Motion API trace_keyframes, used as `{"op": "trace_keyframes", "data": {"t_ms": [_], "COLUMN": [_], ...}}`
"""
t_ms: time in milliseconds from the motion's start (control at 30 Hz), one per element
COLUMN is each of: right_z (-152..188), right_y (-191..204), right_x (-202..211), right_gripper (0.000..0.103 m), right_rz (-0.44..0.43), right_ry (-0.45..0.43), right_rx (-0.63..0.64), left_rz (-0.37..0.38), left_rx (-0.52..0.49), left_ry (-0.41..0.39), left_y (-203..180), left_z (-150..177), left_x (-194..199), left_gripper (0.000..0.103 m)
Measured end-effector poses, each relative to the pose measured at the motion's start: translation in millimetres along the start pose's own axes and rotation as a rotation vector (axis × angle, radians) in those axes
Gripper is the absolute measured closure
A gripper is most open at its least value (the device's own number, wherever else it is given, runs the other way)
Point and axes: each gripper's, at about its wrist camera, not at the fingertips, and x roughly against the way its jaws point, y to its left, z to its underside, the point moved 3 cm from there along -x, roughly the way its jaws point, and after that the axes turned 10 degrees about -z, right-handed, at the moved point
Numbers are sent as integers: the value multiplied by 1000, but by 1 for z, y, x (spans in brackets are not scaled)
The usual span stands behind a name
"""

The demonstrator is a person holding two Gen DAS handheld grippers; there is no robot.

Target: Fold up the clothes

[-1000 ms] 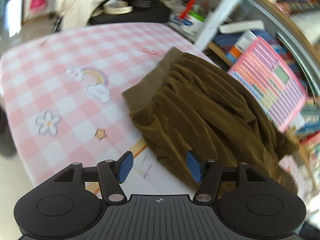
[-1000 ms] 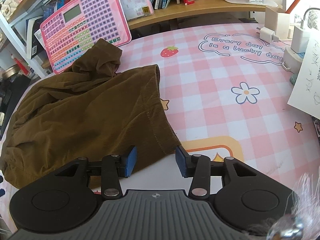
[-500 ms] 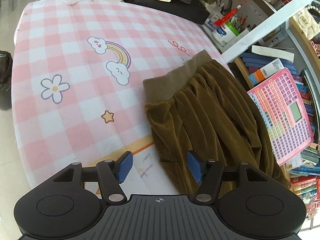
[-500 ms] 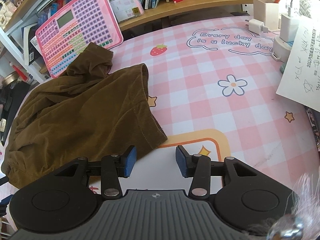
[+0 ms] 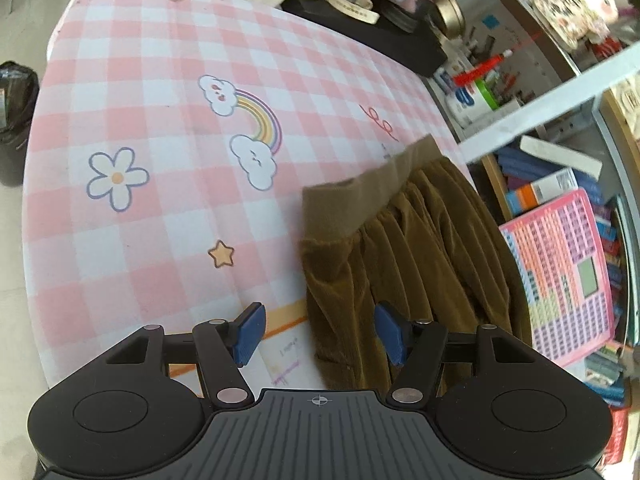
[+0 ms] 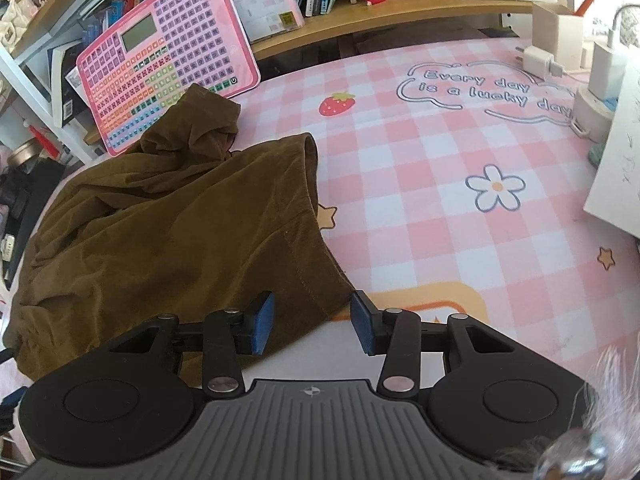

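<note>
Left wrist view, left to right: pink-and-white checked surface [image 5: 160, 80] printed with a flower, a rainbow between two clouds, and a star. Left claw [image 5: 320, 334] hovering at the near edge, jaws standing wide, nothing pressed between the blue pads [image 5: 250, 334]; left pad over bare cloth print, right pad over the edge of the brown corduroy trousers [image 5: 420, 264]. Trousers lying crumpled on the surface, ribbed waistband [image 5: 360, 200] toward the far left of the garment, gathered pleats running down toward the claw. Pink toy keyboard tablet [image 5: 568, 280] leaning past the trousers at the right, beside shelved books.

Right wrist view, left to right: trousers [image 6: 160, 232] spread in rumpled folds over the left half of the surface [image 6: 440, 220], one leg bunched up against the pink toy keyboard tablet [image 6: 168, 76], which leans on the bookshelf [image 6: 400, 20]. Stitched hem corner [image 6: 320, 292] of the nearer leg lying between the pads of the right claw [image 6: 312, 322]; jaws narrowing, closing on that corner, pads not yet pressing it. Farther right: strawberry print, lettering, a white charger [image 6: 538, 60], a sheet of paper [image 6: 616, 168] at the edge.
</note>
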Motion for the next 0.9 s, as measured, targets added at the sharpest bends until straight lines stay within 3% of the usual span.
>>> {"op": "trace_keyframes", "data": {"t_ms": [67,133,333,400,433,500,567,667,767,900], "right_z": [-1,-1,9,15,18,27,39,58,57,10], "right_y": [1,0,6,10,13,17,22,24,30,57], "right_x": [-2,-3,9,19,23,33,42,52,61,98], "right_gripper": [72,88,95,95,95,95,95,95,96,96], "right_rz": [15,13,23,36,43,57,71,92,103,82], "right_ry": [-1,3,-26,-47,-55,-59,-54,-39,-62,-246], "right_rx": [9,6,5,-3,-8,-17,-32,-74,-89,-36], "left_rz": [5,16,52,66,70,77,83,110,192,368], "left_rx": [13,28,32,36,34,27,11,-48,-93,-208], "left_ry": [-2,0,14,16,23,45,60,49,41,-18], "left_y": [4,7,8,7,6,5,2,-8,-28,-66], "left_z": [-3,-7,-20,-26,-28,-33,-36,-45,-61,-81], "left_x": [1,0,-7,-10,-12,-18,-22,-20,-10,26], "left_gripper": [42,42,42,47,49,85,97,101,103,103]}}
